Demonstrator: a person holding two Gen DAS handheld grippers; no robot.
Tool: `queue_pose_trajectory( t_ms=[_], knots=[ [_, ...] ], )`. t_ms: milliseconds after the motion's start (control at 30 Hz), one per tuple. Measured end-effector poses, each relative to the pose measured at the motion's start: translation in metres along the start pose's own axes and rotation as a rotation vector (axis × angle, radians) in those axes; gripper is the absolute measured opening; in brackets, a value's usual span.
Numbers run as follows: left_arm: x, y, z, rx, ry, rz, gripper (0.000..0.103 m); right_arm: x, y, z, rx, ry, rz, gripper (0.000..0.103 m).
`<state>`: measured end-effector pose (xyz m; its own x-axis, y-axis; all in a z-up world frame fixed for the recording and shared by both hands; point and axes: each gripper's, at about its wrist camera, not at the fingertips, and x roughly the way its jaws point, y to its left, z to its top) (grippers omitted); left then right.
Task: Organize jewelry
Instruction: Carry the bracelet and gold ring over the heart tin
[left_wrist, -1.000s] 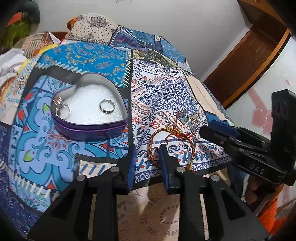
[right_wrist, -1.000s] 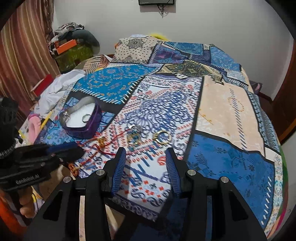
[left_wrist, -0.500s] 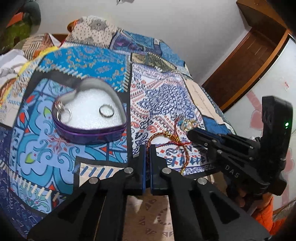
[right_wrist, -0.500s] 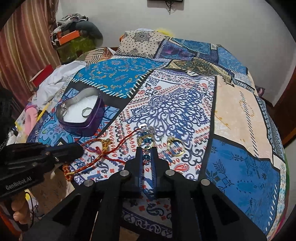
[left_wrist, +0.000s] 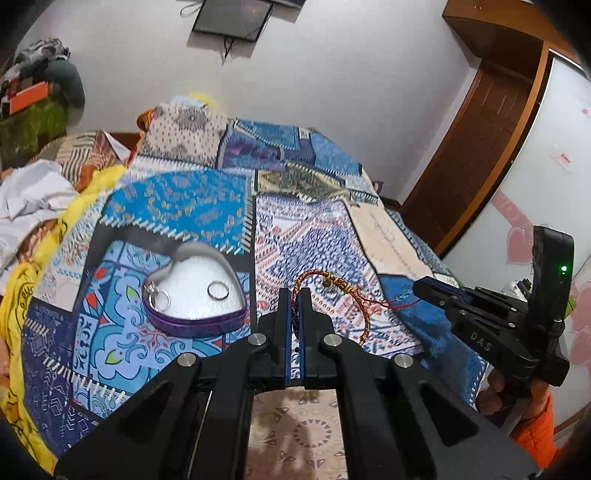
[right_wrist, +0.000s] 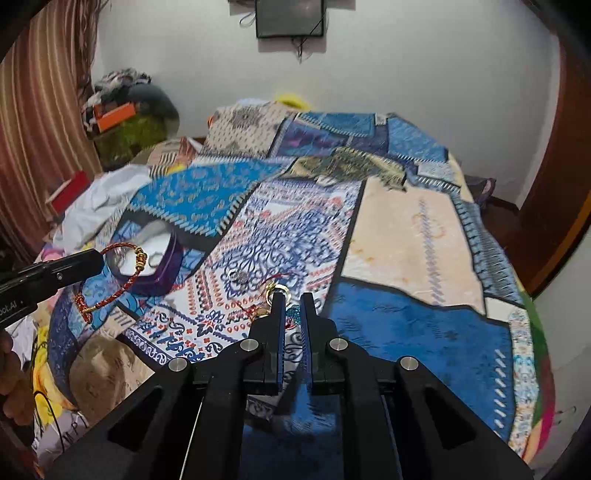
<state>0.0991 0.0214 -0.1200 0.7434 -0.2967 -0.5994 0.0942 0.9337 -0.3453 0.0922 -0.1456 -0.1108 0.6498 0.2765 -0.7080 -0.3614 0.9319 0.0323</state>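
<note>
My left gripper (left_wrist: 294, 295) is shut on a red and gold thread bracelet (left_wrist: 332, 282) and holds it lifted above the bedspread; it also shows in the right wrist view (right_wrist: 125, 275). A purple heart-shaped box (left_wrist: 194, 295) with white lining holds a silver ring (left_wrist: 218, 290) and another silver piece (left_wrist: 157, 295), left of the gripper. My right gripper (right_wrist: 291, 301) is shut on a small earring with a blue bead (right_wrist: 293, 314) and a gold hoop (right_wrist: 282, 290). Another small silver piece (right_wrist: 238, 275) lies on the bedspread beyond it.
The patterned blue bedspread (right_wrist: 424, 332) covers the bed. White cloth and clutter (right_wrist: 96, 199) lie at the left. A wooden door (left_wrist: 491, 122) stands at the right. The patterned floor (left_wrist: 295, 424) shows below the bed's front edge.
Both grippers closed, the left on the bracelet and the right on the earring. Both have since lifted, and the bracelet now hangs off the bedspread.
</note>
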Motion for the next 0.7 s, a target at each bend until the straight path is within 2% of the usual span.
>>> queue_pose_trajectory(
  t_ms=[333,700],
  knots=[
    [-0.020,-0.012,0.009,0.033,-0.073,0.033,0.001,-0.032,0.006,0.018,-0.015,-0.110,0.006,0.007],
    [-0.038,0.012,0.019,0.017,-0.137,0.096,0.001,-0.039,0.040,0.042,-0.081,-0.186,0.053,0.007]
  ],
)
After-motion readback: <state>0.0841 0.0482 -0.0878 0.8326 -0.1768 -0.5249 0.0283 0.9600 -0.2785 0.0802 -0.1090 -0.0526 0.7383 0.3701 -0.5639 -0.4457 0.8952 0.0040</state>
